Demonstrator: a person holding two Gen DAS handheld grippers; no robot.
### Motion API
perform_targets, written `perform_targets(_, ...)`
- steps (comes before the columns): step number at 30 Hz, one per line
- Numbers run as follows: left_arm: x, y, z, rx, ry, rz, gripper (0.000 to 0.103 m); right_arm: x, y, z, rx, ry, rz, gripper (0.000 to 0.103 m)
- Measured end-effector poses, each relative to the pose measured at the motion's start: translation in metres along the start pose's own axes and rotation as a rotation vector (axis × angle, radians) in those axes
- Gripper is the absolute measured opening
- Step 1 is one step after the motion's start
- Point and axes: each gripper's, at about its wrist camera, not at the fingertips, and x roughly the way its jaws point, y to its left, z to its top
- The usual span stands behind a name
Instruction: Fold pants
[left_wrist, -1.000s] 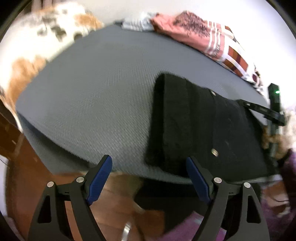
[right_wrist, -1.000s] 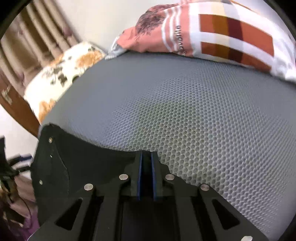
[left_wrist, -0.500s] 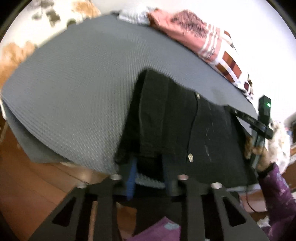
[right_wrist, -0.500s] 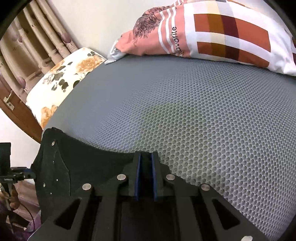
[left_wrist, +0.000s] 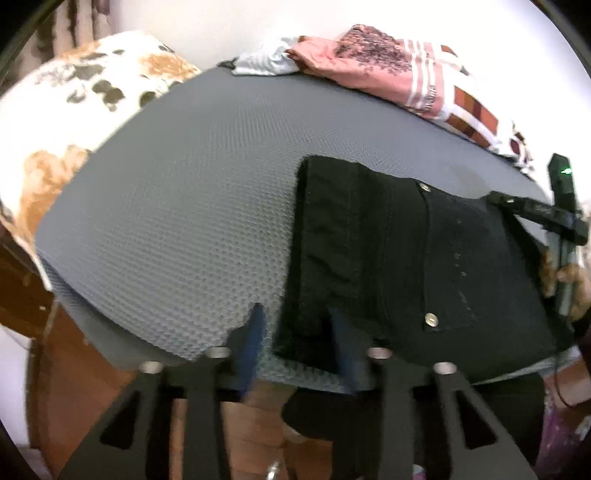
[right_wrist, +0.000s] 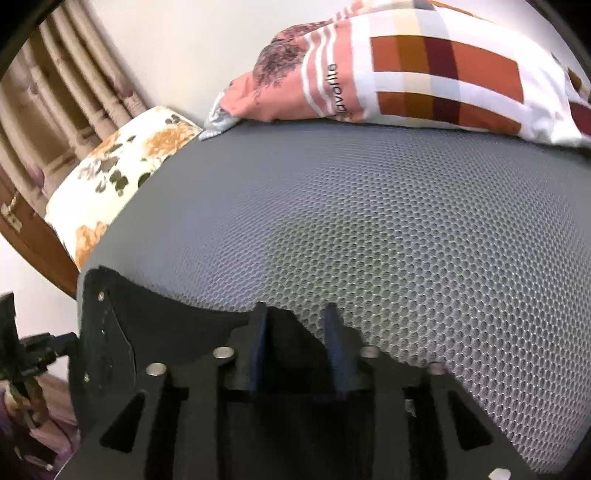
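1. On the grey mesh mat (left_wrist: 192, 192), near its front edge, I am seeing the black pants (left_wrist: 413, 258) lying folded flat.
2. I am holding my left gripper (left_wrist: 295, 332) partly open around their near corner, gripping nothing.
3. I am keeping my right gripper (right_wrist: 295, 332) partly open over the cloth edge, holding nothing.

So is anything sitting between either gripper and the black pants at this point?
Nothing visible: the left gripper straddles the folded black pants' near edge, and the right gripper is open at their other end.

Left tongs (left_wrist: 295, 332) are motion-blurred, their blue pads smeared. The black pants' (right_wrist: 155, 332) near edge is hidden behind the right tongs (right_wrist: 295, 339).
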Motion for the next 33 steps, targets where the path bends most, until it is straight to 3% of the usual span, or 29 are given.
perform_targets(1, -0.004, -0.001, 0.001, 0.006, -0.008, 0.018, 0.065, -0.002, -0.004, 0.001, 0.022, 0.001, 0.011, 0.042)
perform_targets(2, -0.01, 0.0, 0.001, 0.015, -0.024, 0.04, 0.068, -0.006, -0.011, 0.003, 0.057, -0.007, 0.015, 0.043)
perform_targets(5, -0.029, -0.01, 0.004, 0.068, -0.091, 0.125, 0.073, -0.057, -0.034, 0.006, 0.209, -0.136, 0.038, 0.044)
perform_targets(7, -0.044, -0.023, 0.006, 0.11, -0.153, 0.167, 0.08, -0.103, -0.054, -0.019, 0.295, -0.232, 0.055, 0.045)
perform_targets(9, -0.054, -0.037, 0.008, 0.149, -0.2, 0.154, 0.085, -0.152, -0.076, -0.056, 0.369, -0.303, 0.026, 0.047)
perform_targets(13, -0.061, -0.075, 0.009, 0.246, -0.276, 0.139, 0.095, -0.253, -0.13, -0.161, 0.535, -0.382, -0.169, 0.05)
perform_targets(16, -0.051, -0.095, 0.009, 0.291, -0.26, 0.127, 0.095, -0.317, -0.172, -0.239, 0.696, -0.428, -0.307, 0.05)
perform_targets(19, -0.039, -0.104, 0.009, 0.292, -0.235, 0.082, 0.095, -0.366, -0.209, -0.302, 0.871, -0.511, -0.335, 0.051)
perform_targets(21, -0.033, -0.101, 0.01, 0.265, -0.217, 0.053, 0.095, -0.382, -0.225, -0.329, 0.942, -0.562, -0.286, 0.051)
perform_targets(25, -0.029, -0.092, 0.012, 0.2, -0.197, -0.011, 0.095, -0.382, -0.243, -0.355, 1.015, -0.583, -0.215, 0.05)
perform_targets(33, -0.023, -0.088, 0.008, 0.186, -0.179, -0.02, 0.095, -0.368, -0.233, -0.365, 1.044, -0.616, -0.1, 0.052)
